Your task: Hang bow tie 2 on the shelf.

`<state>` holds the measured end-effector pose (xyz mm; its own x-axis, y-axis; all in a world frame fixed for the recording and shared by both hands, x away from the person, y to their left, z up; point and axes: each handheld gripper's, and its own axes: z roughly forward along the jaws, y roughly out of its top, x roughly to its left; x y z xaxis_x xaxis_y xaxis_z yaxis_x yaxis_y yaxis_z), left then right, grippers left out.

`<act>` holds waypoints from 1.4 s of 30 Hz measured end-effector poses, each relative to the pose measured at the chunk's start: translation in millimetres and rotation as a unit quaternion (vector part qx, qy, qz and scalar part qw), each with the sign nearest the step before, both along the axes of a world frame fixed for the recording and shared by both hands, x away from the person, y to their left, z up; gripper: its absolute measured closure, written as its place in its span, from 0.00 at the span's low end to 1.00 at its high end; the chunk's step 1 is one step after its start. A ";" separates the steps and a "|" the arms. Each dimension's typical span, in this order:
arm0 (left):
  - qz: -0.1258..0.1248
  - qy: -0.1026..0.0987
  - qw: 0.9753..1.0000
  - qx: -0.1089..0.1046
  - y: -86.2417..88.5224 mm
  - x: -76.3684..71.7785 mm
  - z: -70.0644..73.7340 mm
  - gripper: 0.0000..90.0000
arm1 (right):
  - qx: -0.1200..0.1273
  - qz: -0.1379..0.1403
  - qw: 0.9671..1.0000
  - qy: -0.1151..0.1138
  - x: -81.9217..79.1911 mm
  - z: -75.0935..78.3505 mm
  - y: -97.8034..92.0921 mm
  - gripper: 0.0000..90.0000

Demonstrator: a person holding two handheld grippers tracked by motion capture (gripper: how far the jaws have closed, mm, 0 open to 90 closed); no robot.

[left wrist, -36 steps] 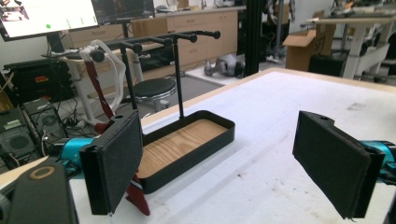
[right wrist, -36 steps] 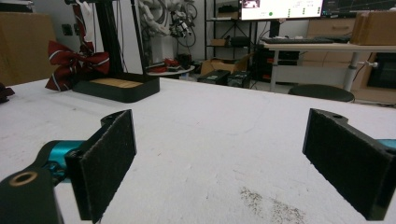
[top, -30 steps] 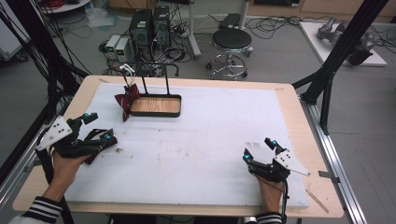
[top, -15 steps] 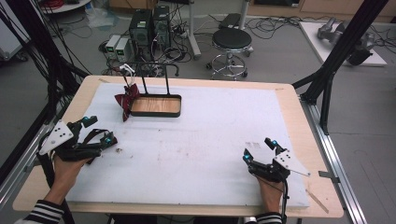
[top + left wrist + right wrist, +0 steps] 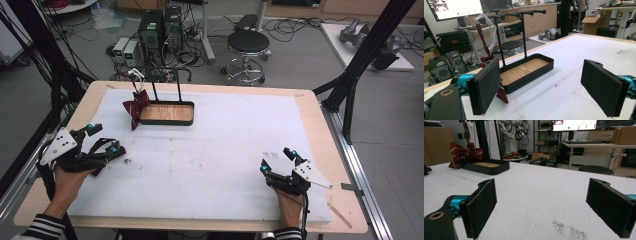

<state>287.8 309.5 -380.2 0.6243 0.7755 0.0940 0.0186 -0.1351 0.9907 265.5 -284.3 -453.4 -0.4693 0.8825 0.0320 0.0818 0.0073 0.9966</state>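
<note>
High view: left gripper [image 5: 102, 140] near the table's [image 5: 310, 107] left edge, right gripper [image 5: 278, 160] near the front right, wide bare mat between; one rack [image 5: 166, 112] at the back, one red bow [image 5: 135, 107] touching its left side. Left gripper view: jaws spread, rack [image 5: 526, 70] ahead. Right gripper view: jaws spread, bow [image 5: 464, 153] far left

On the worktop [image 5: 310, 107] a tray [image 5: 167, 113] sits at the far left, a bow tie [image 5: 134, 109] touching its left end. The left gripper [image 5: 102, 139] is near-left, the right gripper [image 5: 276, 160] near-right.
</note>
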 end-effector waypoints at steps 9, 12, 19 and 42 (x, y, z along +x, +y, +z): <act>-0.003 0.014 1.000 0.013 8.4 -1.6 3.5 0.18 | -0.001 0.001 1.000 0.000 0.0 0.1 0.4 0.10; -0.006 0.022 1.000 0.018 12.2 -1.6 5.2 0.18 | -0.001 0.001 1.000 0.000 0.1 0.1 0.4 0.10; -0.016 0.062 0.997 0.036 18.3 0.7 5.7 0.15 | 0.000 0.002 1.000 0.000 0.1 0.0 0.3 0.10; -0.021 0.194 0.971 0.135 35.2 3.7 -0.6 0.14 | 0.002 0.000 1.000 0.002 -0.2 0.0 0.1 0.10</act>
